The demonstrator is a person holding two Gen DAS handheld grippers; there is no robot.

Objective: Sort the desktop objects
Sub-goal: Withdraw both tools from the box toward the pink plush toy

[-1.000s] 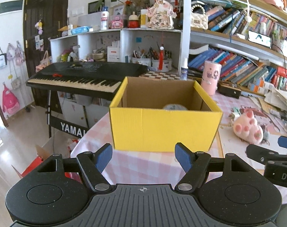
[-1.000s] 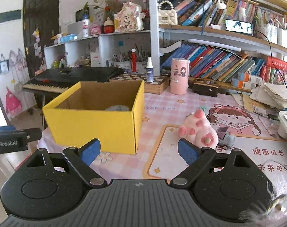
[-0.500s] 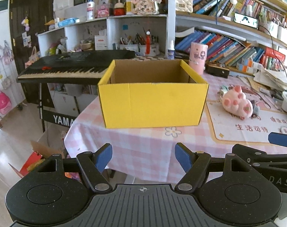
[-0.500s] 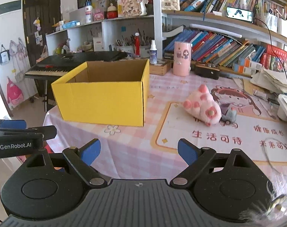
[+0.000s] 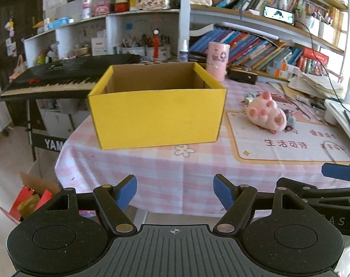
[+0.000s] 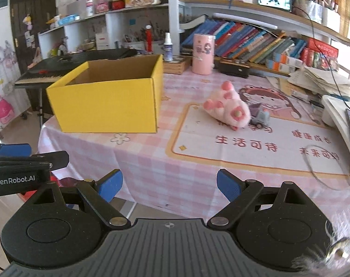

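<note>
Both grippers hang in front of the near edge of the table (image 6: 151, 180), and neither one holds anything: the left gripper (image 5: 175, 191) has its blue pads apart with only air between them, and the right gripper (image 6: 169, 185) stands even wider, also empty. From here I judge a few risks. The pink plush toy (image 6: 225, 108) lies on the printed mat (image 6: 255, 145), well apart from both grippers and to the right of the yellow box (image 6: 110, 108), so a long reach is needed — the two tools are close side by side, and they could knock each other if both go forward together. A small grey toy truck (image 6: 260, 116) touches the plush on its right side; a careless close of the jaws may drag or push it away. The plush is soft and rounded, so the pads can slip off if they catch only the fluff. A thin cable (image 6: 324, 173) lies on the mat near the right edge and could be hooked. The plush itself looks like a paw — pale pink fur with darker pink toe spots, lying on its side. The box is open on top; its inside is mostly hidden from here.
</note>
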